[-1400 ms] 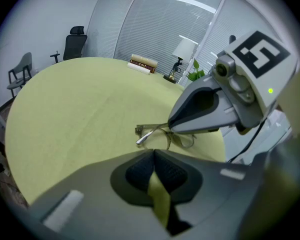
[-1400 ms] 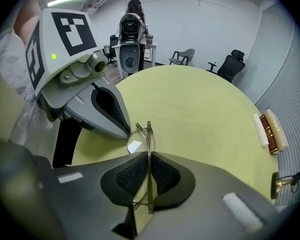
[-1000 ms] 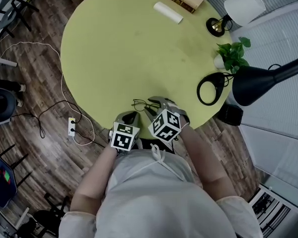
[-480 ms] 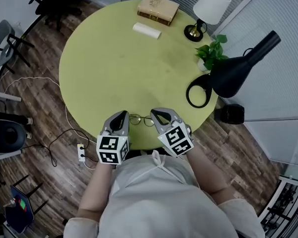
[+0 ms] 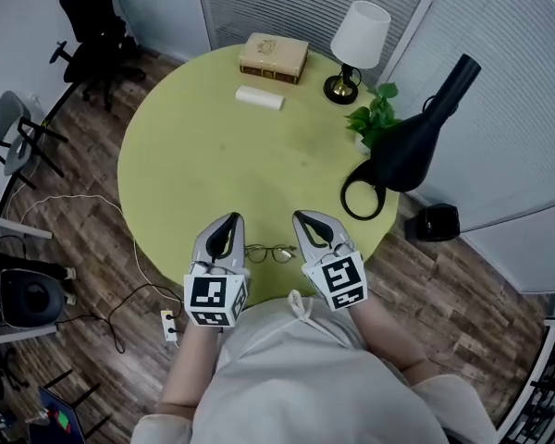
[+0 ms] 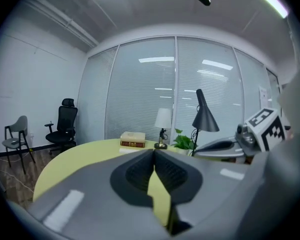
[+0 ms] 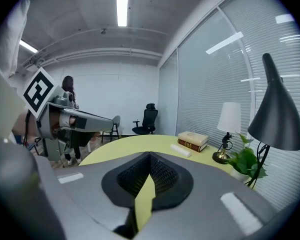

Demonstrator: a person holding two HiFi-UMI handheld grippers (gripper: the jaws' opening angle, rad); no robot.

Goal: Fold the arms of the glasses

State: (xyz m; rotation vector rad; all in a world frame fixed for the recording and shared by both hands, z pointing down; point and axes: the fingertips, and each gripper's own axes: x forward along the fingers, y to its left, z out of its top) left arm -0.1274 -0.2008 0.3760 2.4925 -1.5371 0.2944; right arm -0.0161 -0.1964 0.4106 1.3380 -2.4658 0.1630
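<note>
Thin dark-framed glasses (image 5: 270, 252) lie on the round yellow-green table (image 5: 213, 165), close to its near edge. They look compact, but I cannot make out how their arms lie. My left gripper (image 5: 229, 220) hovers just left of them, shut and empty. To their right my right gripper (image 5: 305, 218) is likewise shut with nothing in it. Neither touches the glasses. In the left gripper view the left gripper (image 6: 154, 151) has its pads meeting over the table, and the right gripper's marker cube (image 6: 264, 126) shows at the right. In the right gripper view the right gripper (image 7: 150, 155) points across the table.
At the table's far side lie a book (image 5: 274, 56) and a white roll (image 5: 259, 98). A white-shaded lamp (image 5: 359, 40), a small plant (image 5: 372, 123) and a black desk lamp (image 5: 416, 141) stand along the right edge. Chairs (image 5: 92, 35) and floor cables (image 5: 169, 325) are at the left.
Both grippers have risen from the glasses at the table edge and now stand apart on either side of them. The glasses stay on the table. The head view shows more of the room.
</note>
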